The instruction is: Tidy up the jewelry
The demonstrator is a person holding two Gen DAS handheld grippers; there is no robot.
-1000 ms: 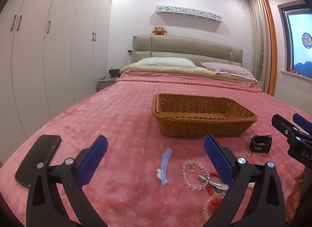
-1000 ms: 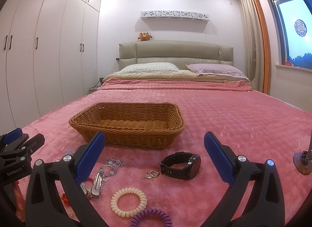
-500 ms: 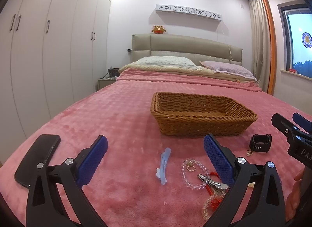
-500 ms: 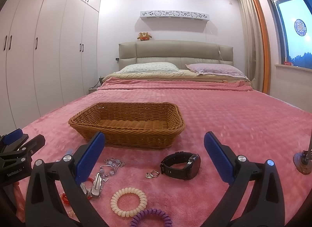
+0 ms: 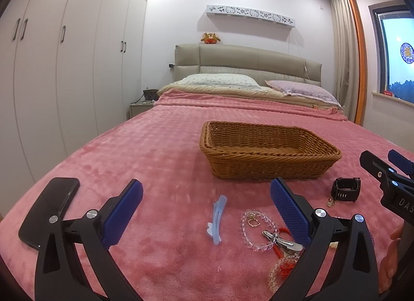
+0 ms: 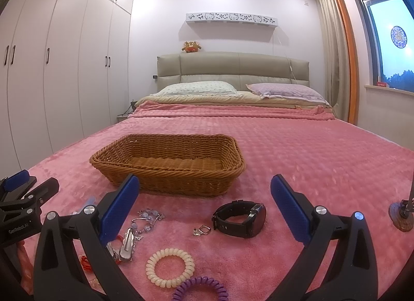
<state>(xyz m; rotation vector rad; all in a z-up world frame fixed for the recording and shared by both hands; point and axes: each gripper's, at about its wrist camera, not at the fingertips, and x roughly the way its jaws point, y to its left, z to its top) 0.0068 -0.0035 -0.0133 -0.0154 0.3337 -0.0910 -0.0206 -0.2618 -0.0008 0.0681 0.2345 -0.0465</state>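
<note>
An empty brown wicker basket (image 5: 269,151) (image 6: 168,163) sits on the pink bedspread. In front of it lie a black watch (image 6: 240,219) (image 5: 346,189), a small silver ring charm (image 6: 202,230), a cream coil hair tie (image 6: 170,267), a purple coil hair tie (image 6: 200,289), a silver hair clip (image 6: 128,245) (image 5: 282,240), a clear bead bracelet (image 5: 254,229) and a light blue hair clip (image 5: 216,219). My left gripper (image 5: 207,214) is open and empty, just short of the blue clip. My right gripper (image 6: 205,209) is open and empty, just short of the watch.
A black phone (image 5: 49,207) lies on the bedspread at the near left. A small wooden-based stand (image 6: 401,213) is at the far right. Pillows (image 6: 196,88) and headboard are at the far end. White wardrobes line the left wall.
</note>
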